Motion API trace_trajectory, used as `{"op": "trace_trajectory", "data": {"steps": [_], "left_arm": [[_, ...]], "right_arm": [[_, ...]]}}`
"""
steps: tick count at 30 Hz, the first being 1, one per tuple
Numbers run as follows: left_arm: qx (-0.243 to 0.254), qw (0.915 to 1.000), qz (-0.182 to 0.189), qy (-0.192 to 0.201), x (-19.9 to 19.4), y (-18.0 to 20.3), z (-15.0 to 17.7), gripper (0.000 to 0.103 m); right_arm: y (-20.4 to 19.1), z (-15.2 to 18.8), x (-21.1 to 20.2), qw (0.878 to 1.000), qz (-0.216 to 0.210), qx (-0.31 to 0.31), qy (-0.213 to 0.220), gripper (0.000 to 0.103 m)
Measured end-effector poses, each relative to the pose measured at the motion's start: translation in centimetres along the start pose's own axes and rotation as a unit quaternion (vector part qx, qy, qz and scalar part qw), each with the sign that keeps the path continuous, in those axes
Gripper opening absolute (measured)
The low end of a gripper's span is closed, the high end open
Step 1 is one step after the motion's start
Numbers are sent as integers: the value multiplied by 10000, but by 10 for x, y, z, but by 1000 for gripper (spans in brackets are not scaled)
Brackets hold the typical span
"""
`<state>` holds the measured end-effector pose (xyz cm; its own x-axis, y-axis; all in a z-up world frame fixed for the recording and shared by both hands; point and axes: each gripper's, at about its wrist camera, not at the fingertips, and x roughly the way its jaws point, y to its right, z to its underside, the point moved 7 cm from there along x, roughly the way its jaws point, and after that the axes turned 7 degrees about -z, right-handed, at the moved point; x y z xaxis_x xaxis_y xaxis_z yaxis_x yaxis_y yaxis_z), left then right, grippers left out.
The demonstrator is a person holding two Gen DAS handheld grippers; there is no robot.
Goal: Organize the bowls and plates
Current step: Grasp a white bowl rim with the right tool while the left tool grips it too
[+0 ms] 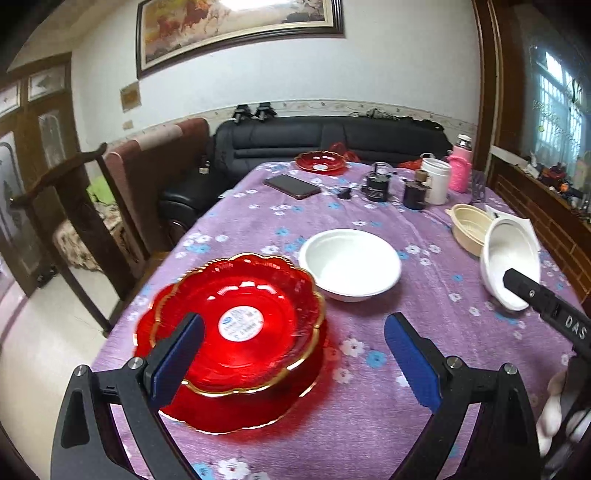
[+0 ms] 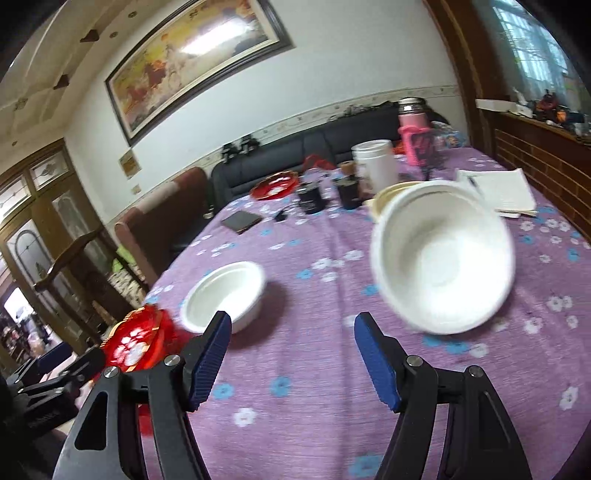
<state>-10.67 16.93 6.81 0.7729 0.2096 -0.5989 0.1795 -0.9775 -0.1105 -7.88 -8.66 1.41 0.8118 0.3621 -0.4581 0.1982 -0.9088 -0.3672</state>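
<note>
Your left gripper (image 1: 293, 354) is spread wide, blue pads either side of the red plates (image 1: 236, 332) and gripping nothing; two scalloped, gold-rimmed red plates sit stacked at the near left of the table, the top one tilted and carrying a round white label; just beyond them an upright white bowl (image 1: 350, 264) rests on the cloth. Your right gripper (image 2: 291, 354) is also parted, nothing between its pads; ahead and to the right of it a second white bowl (image 2: 443, 258) is tipped on its side, mouth toward you, blurred, so whether it touches the cloth is hard to say; behind it a cream bowl (image 1: 467, 225) sits upright. The purple flowered tablecloth (image 1: 369, 387) covers the table; a black sofa (image 1: 332, 138) runs along the far wall under a framed painting (image 1: 236, 29). A third red plate (image 1: 320, 161) sits at the far edge, near a dark phone (image 1: 291, 185), a white tub (image 1: 437, 181) and a pink flask (image 1: 461, 168).
</note>
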Motion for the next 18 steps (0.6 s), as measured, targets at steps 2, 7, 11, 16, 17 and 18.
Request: {"op": "trace_trajectory", "data": {"steps": [2,7,11,16,17,18], "left_arm": [[-3,9999,126,2,1,4,1,98],[11,9992,382,-67,6,16,2,98],[-21,9974,686,-198,10,26,3,98],[-20,9967,726,-353,19,34,4,98],[-13,9963,749,-412,21,37,5,98],[-7,9961,765,-446,23,40,5,98]], "right_arm": [[19,-6,-6,9997,215,45,67,74],[79,-33,-27,9948,903,242,399,73],[121,-52,-26,9881,1401,445,452,73],[157,-64,-9,9833,1604,746,427,73],[160,-64,-6,9837,1585,741,417,73],[161,-64,-2,9844,1548,728,407,73]]}}
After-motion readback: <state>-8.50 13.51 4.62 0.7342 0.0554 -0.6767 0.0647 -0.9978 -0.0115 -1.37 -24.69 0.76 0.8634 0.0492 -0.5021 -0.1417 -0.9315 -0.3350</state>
